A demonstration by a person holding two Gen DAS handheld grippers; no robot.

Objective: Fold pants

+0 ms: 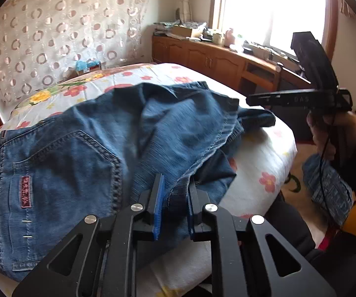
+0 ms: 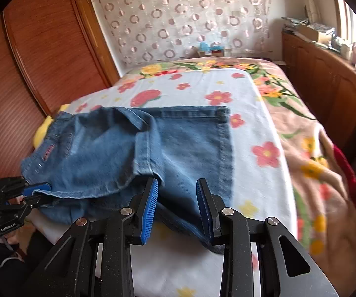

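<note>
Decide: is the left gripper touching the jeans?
Touching. The left wrist view shows the left gripper with its jaws clamped on a folded denim edge of the jeans; the right wrist view shows the same pinch at the left.

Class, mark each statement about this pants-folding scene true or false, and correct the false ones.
1. The left claw is shut on the jeans. True.
2. The right claw grips a trouser leg. False: it is open, with denim between its fingers unclamped.
3. The jeans lie on a floral sheet. True.
4. The jeans are black. False: they are blue denim.
5. A back pocket faces up. True.
</note>
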